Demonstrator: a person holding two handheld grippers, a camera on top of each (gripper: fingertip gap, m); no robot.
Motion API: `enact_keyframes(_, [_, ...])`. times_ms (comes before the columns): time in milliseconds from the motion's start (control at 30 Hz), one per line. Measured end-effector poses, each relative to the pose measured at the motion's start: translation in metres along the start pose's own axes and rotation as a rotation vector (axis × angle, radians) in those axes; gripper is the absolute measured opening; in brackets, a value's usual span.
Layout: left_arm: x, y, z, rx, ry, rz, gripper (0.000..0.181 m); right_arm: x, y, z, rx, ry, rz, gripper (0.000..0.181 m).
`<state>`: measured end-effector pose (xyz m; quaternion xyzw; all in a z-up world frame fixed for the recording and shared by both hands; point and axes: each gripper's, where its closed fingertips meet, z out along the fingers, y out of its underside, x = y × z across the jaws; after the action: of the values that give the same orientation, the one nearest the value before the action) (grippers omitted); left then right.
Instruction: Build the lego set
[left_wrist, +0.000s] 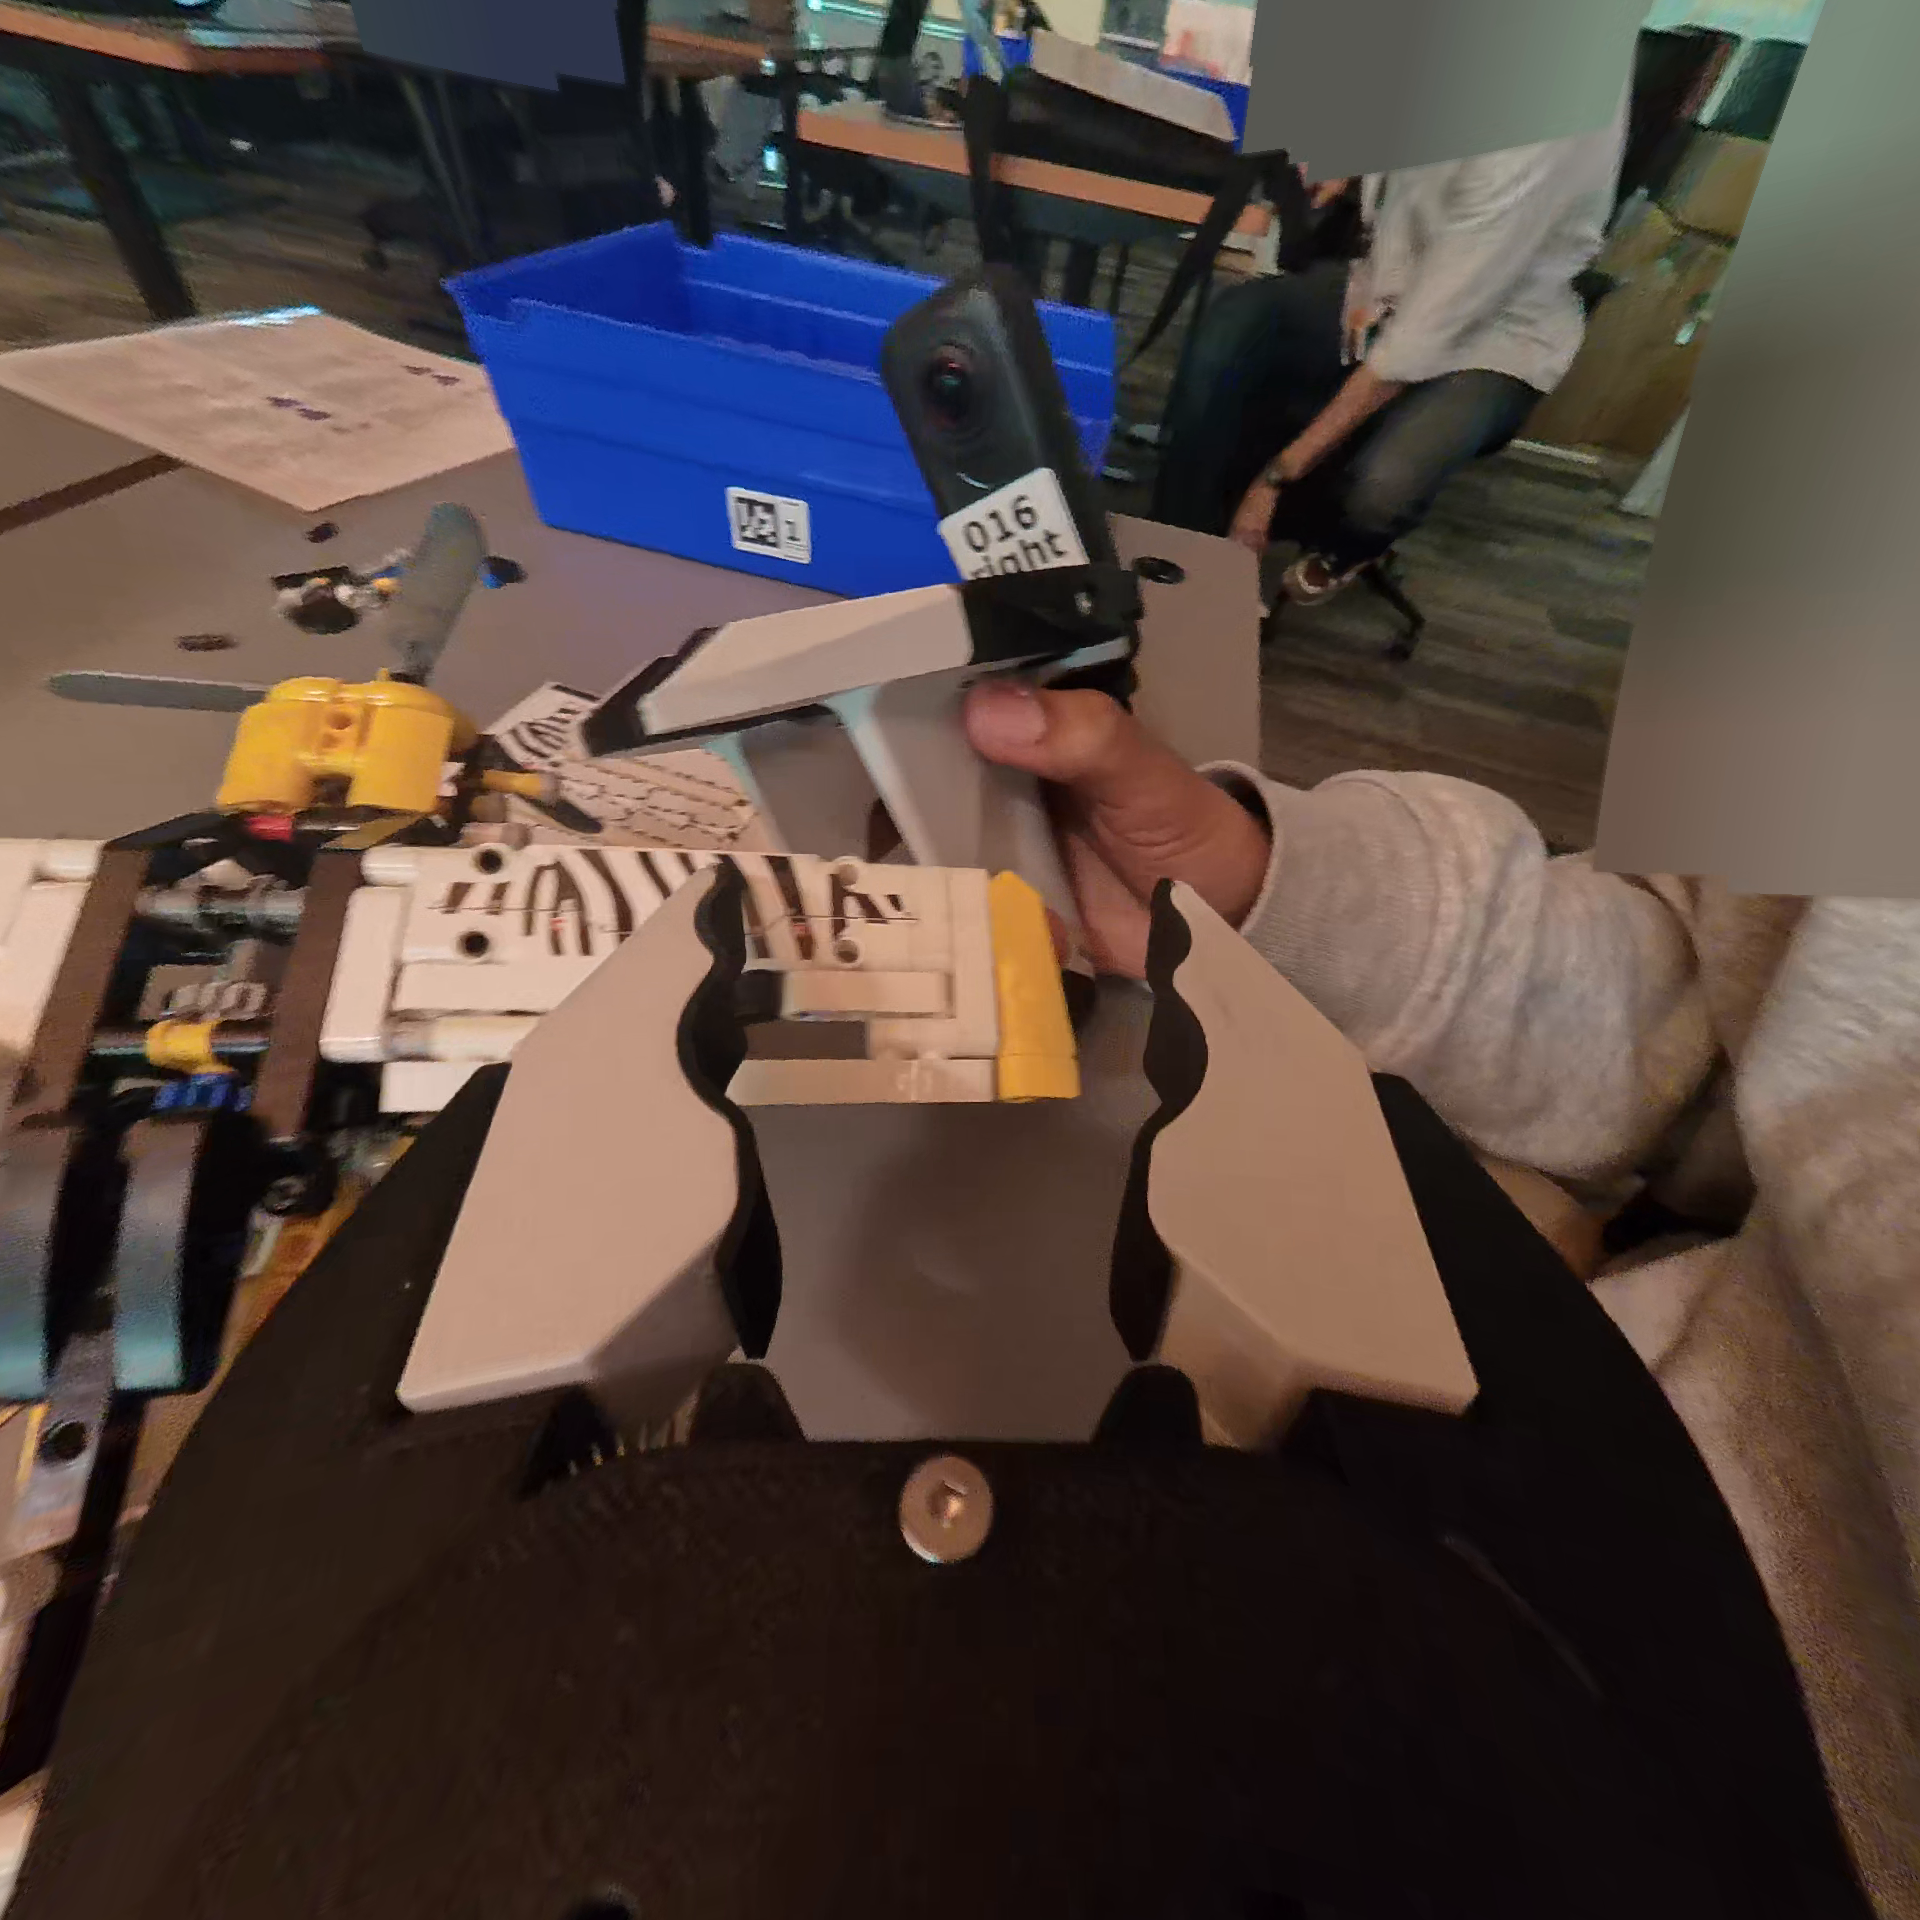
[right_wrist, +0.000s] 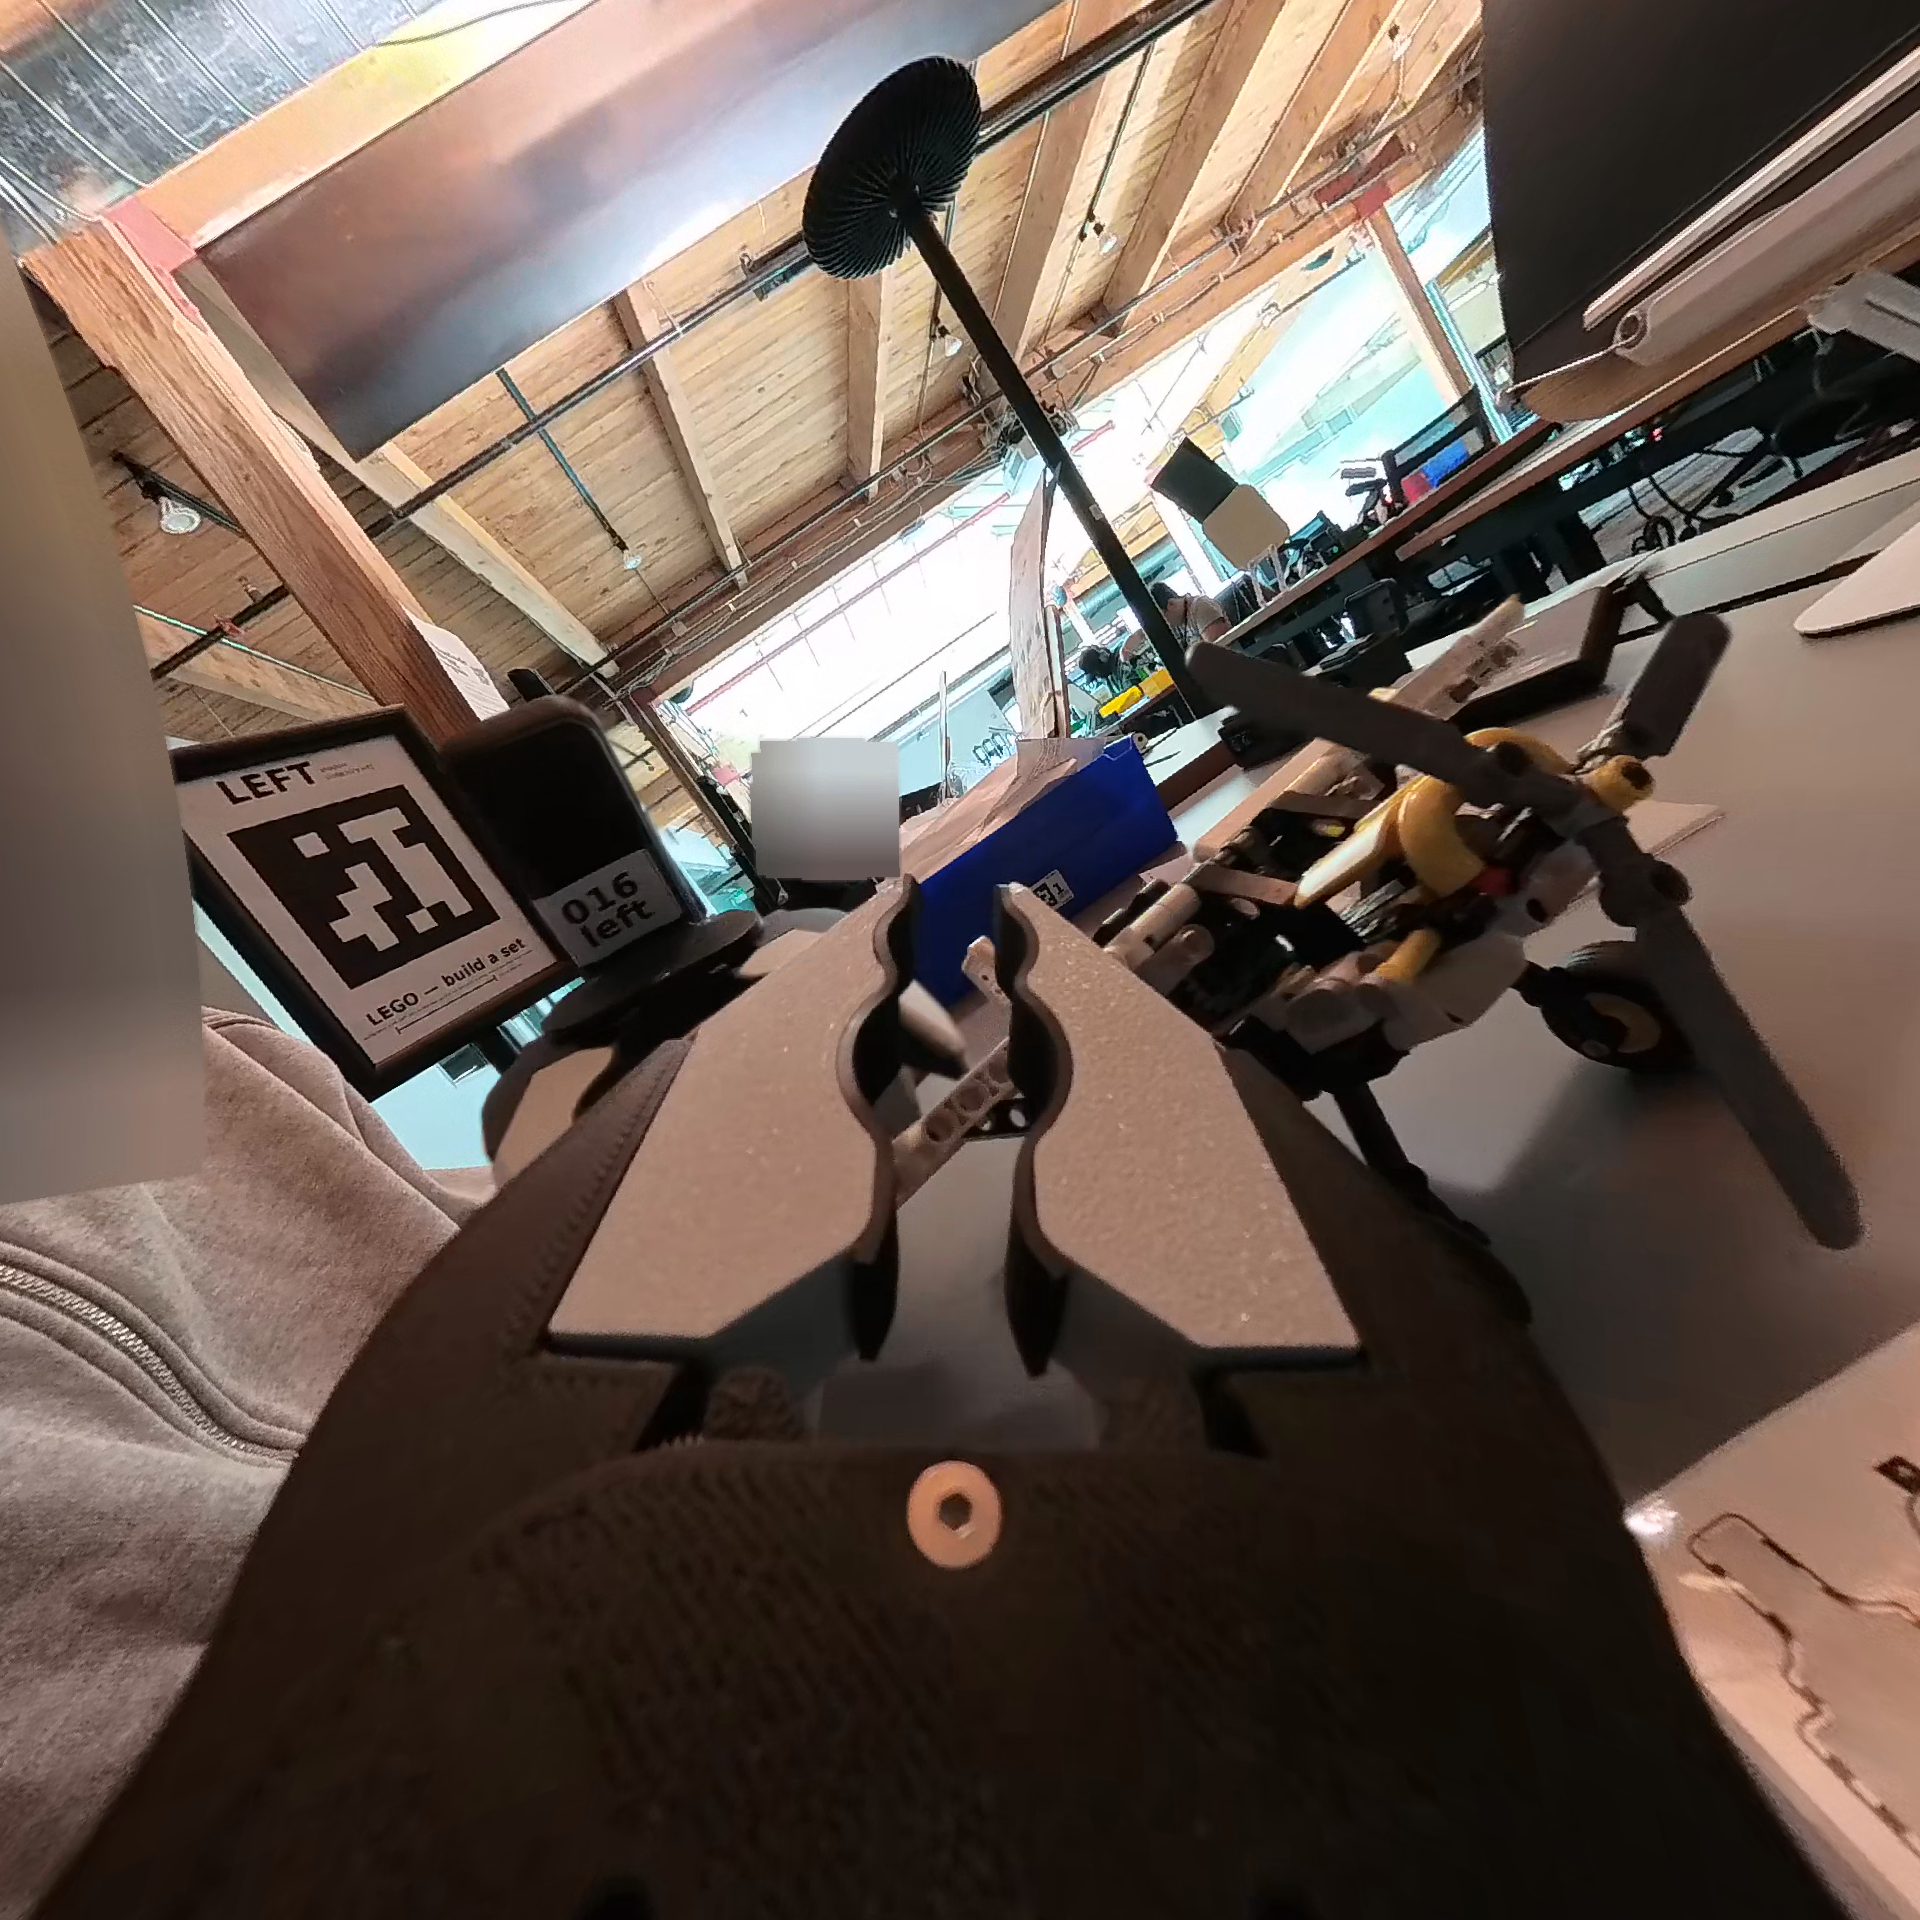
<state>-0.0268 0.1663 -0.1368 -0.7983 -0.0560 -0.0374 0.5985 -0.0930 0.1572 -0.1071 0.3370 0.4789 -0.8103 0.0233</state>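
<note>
Left gripper (left_wrist: 935, 914) wide open, grey fingers (left_wrist: 582, 1174) spread with a broad gap, nothing between them, pointing forward and slightly down. Right gripper (right_wrist: 956, 914) nearly closed, tips a narrow gap apart, a small light piece (right_wrist: 961, 1107) pinched between the fingers (right_wrist: 748, 1174); tilted up. In the left wrist view the right gripper sits ahead, pointing left, held by a hand (left_wrist: 1101, 821) wrapped around its grip, thumb on top, light grey sleeve (left_wrist: 1455, 935) at the wrist.
</note>
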Motion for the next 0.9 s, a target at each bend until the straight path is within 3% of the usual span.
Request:
enact_keyframes(133, [0.005, -0.001, 0.002, -0.002, 0.008, 0.016, 0.075, 0.000, -0.001, -0.001, 0.007, -0.005, 0.007, 0.011])
enact_keyframes(267, [-0.028, 0.003, -0.001, -0.020, -0.183, 0.052, 0.082, 0.000, -0.001, -0.001, 0.004, -0.002, 0.004, 0.011])
enact_keyframes(300, [-0.033, 0.004, -0.002, -0.022, -0.212, 0.063, 0.091, 0.000, -0.001, -0.001, 0.003, -0.001, 0.004, 0.011])
enact_keyframes(400, [-0.027, 0.003, -0.001, -0.008, -0.170, 0.025, 0.087, 0.001, -0.001, -0.001, 0.005, -0.001, 0.007, 0.011])
enact_keyframes(500, [-0.007, 0.002, -0.002, -0.018, -0.037, 0.005, 0.071, 0.001, -0.002, -0.002, 0.009, 0.000, 0.009, 0.011])
enact_keyframes(600, [0.007, 0.002, -0.003, -0.037, 0.052, -0.021, 0.070, 0.001, -0.001, -0.002, 0.008, 0.000, 0.009, 0.010])
enact_keyframes(667, [0.005, 0.001, -0.003, -0.037, 0.036, -0.018, 0.073, 0.001, -0.001, -0.001, 0.006, -0.001, 0.009, 0.011])
enact_keyframes(800, [-0.025, -0.004, -0.005, 0.018, -0.148, 0.023, 0.092, 0.001, -0.001, -0.001, 0.006, -0.001, 0.009, 0.011])
enact_keyframes(900, [-0.022, 0.003, -0.002, -0.015, -0.119, 0.016, 0.096, 0.001, -0.001, -0.002, 0.007, 0.000, 0.011, 0.010])
